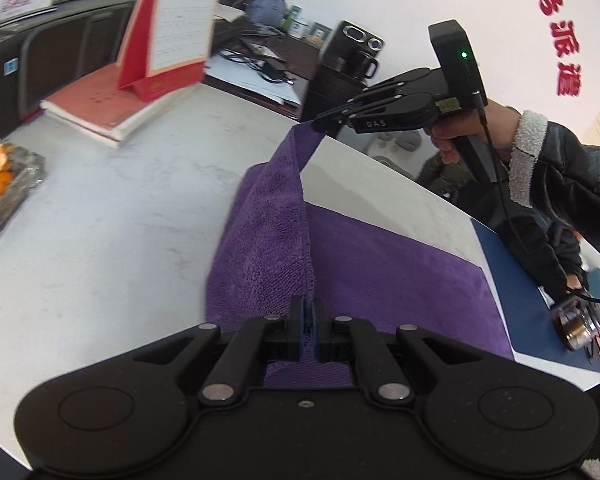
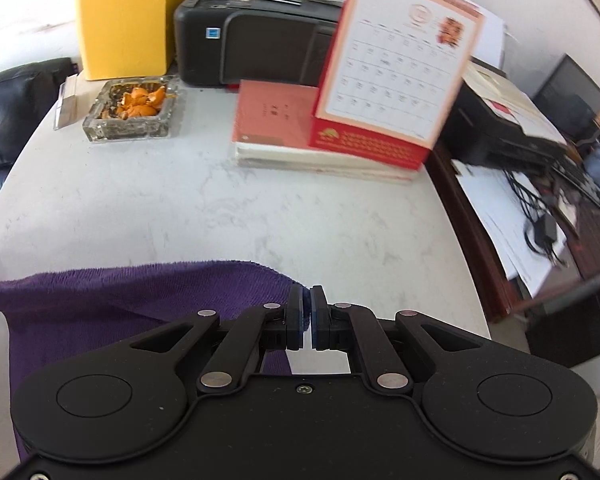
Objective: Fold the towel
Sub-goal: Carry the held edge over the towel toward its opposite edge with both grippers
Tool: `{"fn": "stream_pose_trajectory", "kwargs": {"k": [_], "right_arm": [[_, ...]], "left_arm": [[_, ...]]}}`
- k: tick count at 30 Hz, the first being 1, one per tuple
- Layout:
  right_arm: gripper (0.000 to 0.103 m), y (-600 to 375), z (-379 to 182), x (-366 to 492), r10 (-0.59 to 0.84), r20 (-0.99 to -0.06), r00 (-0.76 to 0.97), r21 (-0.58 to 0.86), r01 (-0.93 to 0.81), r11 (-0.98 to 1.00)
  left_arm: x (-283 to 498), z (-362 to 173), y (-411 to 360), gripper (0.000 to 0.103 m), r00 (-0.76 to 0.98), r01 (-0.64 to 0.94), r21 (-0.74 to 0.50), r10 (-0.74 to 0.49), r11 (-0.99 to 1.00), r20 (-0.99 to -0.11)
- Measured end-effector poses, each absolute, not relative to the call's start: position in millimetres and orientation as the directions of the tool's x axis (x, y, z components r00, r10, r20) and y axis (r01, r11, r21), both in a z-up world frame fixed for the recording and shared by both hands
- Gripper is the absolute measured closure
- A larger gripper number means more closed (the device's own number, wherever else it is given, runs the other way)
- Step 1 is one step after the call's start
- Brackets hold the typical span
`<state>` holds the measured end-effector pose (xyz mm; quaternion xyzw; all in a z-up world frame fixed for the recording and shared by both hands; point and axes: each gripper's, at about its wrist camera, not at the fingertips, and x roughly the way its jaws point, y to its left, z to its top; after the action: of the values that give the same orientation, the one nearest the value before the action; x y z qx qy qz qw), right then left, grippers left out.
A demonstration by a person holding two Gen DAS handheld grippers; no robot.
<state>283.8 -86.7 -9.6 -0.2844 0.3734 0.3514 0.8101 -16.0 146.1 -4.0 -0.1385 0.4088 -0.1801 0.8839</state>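
Item: purple towel (image 1: 352, 276), part flat on my white table (image 1: 112, 220), one edge lifted clear. My left gripper (image 1: 309, 320) is clamped on one raised corner, my right gripper (image 1: 320, 119) clamped on the other, the edge stretched between them. Background stock: glass ashtray of orange peel (image 2: 134, 109), red desk calendar (image 2: 392, 76), black printer (image 2: 256, 44).

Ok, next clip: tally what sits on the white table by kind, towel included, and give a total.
Purple towel, pinched by left gripper and right gripper: 1
Glass ashtray with orange peel: 1
Desk calendar: 1
Books under it: 2, as far as visible
Black printer: 1
Yellow box: 1
Total: 7
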Motion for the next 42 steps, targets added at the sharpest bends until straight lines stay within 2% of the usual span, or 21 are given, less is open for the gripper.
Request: {"fn": "stream_pose_trajectory", "kwargs": {"k": [20, 31, 42], "right_arm": [[0.100, -232.6, -11.2, 221.1, 0.304, -0.808, 0.505, -0.209, -0.727, 0.654], [0.100, -285.6, -3.7, 193.2, 0.320, -0.780, 0.538, -0.190, -0.691, 0.698], [0.100, -329.4, -13.9, 176.1, 0.298, -0.790, 0.536, -0.175, -0.662, 0.728]], "left_arm": [[-27.3, 1.4, -3.1, 0.099, 0.513, 0.363, -0.380, -0.523, 0.851, -0.681], [-35.5, 7.7, -54.6, 0.099, 0.466, 0.440, -0.364, -0.555, 0.821, -0.689], [-33.4, -4.9, -101.8, 0.099, 0.380, 0.517, -0.382, -0.605, 0.766, -0.699]]}}
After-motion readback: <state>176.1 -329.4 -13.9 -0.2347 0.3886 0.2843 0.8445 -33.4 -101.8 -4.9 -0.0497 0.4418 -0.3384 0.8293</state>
